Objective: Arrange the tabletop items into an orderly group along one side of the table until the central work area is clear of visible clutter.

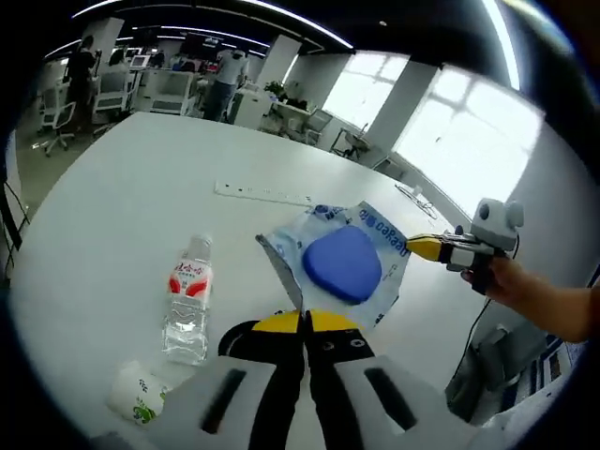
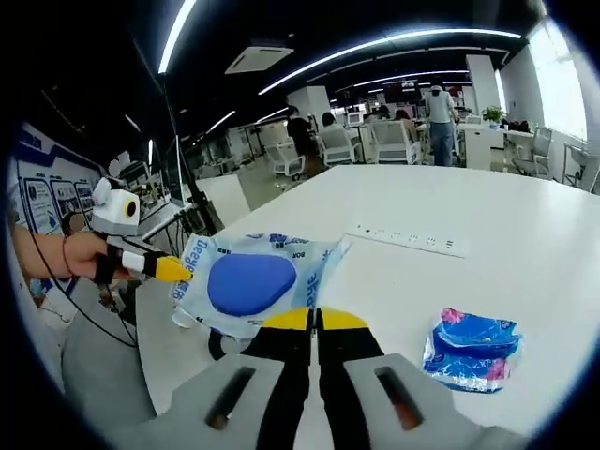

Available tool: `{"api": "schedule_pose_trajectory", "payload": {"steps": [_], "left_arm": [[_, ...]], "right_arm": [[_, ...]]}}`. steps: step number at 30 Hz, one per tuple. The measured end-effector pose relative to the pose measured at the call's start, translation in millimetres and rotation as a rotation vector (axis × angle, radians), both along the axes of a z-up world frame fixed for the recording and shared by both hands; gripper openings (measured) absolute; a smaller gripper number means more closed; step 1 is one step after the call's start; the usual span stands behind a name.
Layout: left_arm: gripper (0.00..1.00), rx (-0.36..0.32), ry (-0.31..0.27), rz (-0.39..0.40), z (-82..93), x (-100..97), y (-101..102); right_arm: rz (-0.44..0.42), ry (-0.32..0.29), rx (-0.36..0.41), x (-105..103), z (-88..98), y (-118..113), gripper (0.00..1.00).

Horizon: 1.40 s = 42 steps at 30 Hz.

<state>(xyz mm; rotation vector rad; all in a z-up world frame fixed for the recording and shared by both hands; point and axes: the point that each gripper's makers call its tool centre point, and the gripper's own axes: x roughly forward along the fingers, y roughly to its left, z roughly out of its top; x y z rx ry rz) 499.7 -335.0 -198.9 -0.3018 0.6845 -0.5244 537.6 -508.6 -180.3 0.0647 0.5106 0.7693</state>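
Package: a clear plastic bag with a blue pad inside (image 1: 345, 262) hangs just above the white table (image 1: 112, 206), stretched between the two grippers.
Left gripper: the left gripper (image 1: 302, 321) has its yellow-tipped jaws pressed together on the bag's near edge; in the right gripper view it (image 2: 173, 270) pinches the bag's far edge (image 2: 251, 281).
Right gripper: the right gripper (image 2: 315, 319) is clamped on the opposite edge, jaws closed with no gap showing; in the left gripper view it (image 1: 424, 247) grips the far side, a hand (image 1: 511, 281) behind it.
Other items: a water bottle (image 1: 187, 305) lies beside a small white-and-green packet (image 1: 136, 394); a blue and pink pack (image 2: 469, 349) sits apart; a white power strip (image 1: 262, 194) lies farther back.
Risk, slip: thin film held only at its edges probably slides out if the hands pull apart.
Risk, tear: opposing tugs may rip the bag and drop the pad.
Risk, collision: swinging the bag low likely knocks the bottle rolling toward the centre.
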Motion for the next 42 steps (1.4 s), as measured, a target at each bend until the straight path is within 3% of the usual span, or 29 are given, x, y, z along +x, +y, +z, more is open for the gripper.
{"api": "schedule_pose_trajectory", "payload": {"steps": [14, 24, 42], "left_arm": [[0.00, 0.010, -0.023, -0.096, 12.1, 27.4, -17.5], [0.00, 0.034, -0.025, -0.136, 11.1, 51.5, -27.1], [0.00, 0.065, 0.063, -0.138, -40.3, 92.0, -35.0]], "right_arm": [[-0.103, -0.028, 0.001, 0.4, 7.5, -21.9, 0.00], [-0.160, -0.020, -0.006, 7.7, -0.4, -31.2, 0.00], [-0.241, 0.037, -0.091, 32.9, -46.2, -37.0, 0.00]]}}
